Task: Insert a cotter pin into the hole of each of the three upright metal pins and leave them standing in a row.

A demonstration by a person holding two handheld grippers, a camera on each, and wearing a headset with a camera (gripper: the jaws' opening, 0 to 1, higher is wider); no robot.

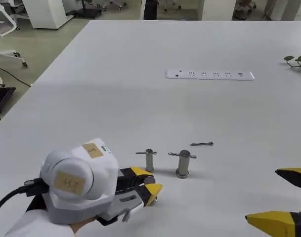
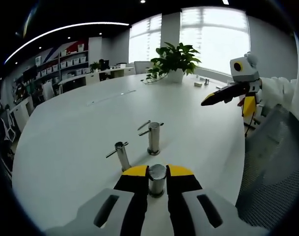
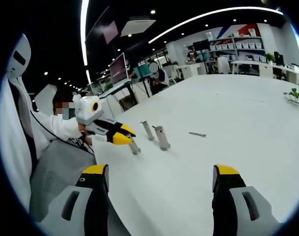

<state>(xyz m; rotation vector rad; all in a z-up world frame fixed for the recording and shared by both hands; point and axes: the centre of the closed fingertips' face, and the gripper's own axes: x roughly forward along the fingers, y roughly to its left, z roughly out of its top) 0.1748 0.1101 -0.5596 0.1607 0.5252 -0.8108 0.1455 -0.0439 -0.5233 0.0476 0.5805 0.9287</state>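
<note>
My left gripper (image 1: 147, 181) (image 2: 157, 173) is shut on a plain upright metal pin (image 1: 150, 180) (image 2: 157, 179) standing on the white table. No cotter pin shows in that one. Just beyond stand two more upright pins, one (image 1: 149, 160) (image 2: 122, 155) and another (image 1: 183, 164) (image 2: 153, 138), each with a cotter pin through its top. A loose cotter pin (image 1: 202, 144) (image 3: 197, 133) lies flat behind them. Low at the right, my right gripper (image 1: 281, 195) (image 3: 161, 172) hovers open and holds nothing. The right gripper view looks across at the left gripper (image 3: 115, 135) and the pins (image 3: 162, 137).
A white power strip (image 1: 209, 74) lies further back on the table (image 1: 115, 89). A plant's leaves (image 1: 298, 60) reach in at the far right edge, and a potted plant (image 2: 174, 59) stands on the table's far side. Office chairs stand off the left edge.
</note>
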